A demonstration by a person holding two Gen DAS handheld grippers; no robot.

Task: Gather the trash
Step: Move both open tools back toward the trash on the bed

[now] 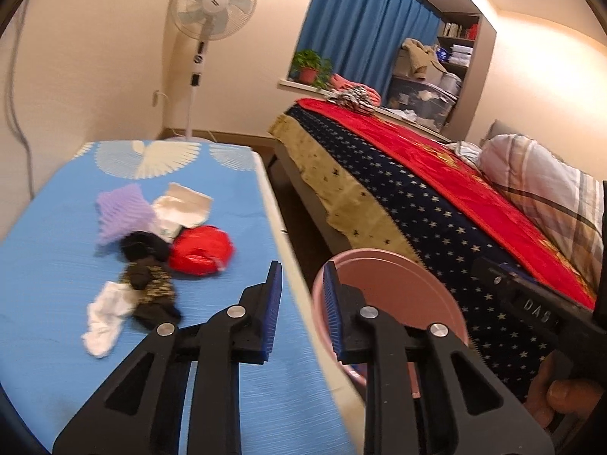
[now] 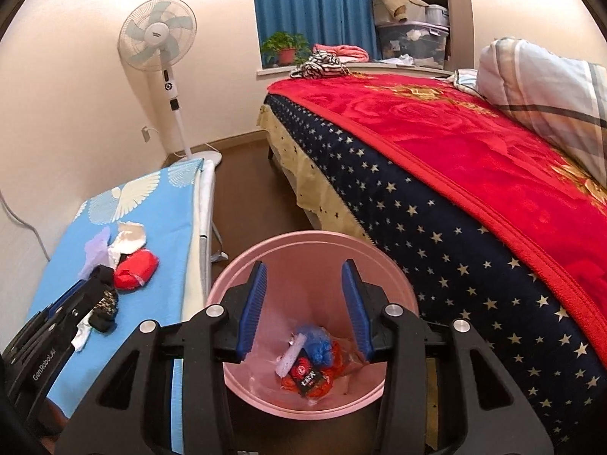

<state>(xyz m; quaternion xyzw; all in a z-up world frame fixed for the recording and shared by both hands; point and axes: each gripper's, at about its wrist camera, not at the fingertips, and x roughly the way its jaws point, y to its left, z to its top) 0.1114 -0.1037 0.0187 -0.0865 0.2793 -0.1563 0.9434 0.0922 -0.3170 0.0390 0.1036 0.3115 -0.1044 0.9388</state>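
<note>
A pile of trash lies on the blue table cloth (image 1: 57, 265): purple foam wrap (image 1: 117, 212), white paper (image 1: 182, 208), a red bag (image 1: 201, 250), a dark patterned piece (image 1: 148, 276) and a white rag (image 1: 104, 322). My left gripper (image 1: 301, 276) stands open and empty over the table's right edge, to the right of the pile. A pink bin (image 2: 315, 239) stands on the floor between table and bed. It holds a blue wad (image 2: 318, 345), a red packet (image 2: 307, 375) and a white scrap (image 2: 290, 356). My right gripper (image 2: 304, 276) hangs open and empty above the bin's mouth.
A bed with a red blanket (image 2: 474, 144) and starred navy cover (image 2: 436, 227) runs along the bin's right side. A standing fan (image 2: 157, 34) is in the far corner behind the table. Brown floor (image 2: 246, 174) shows between table and bed.
</note>
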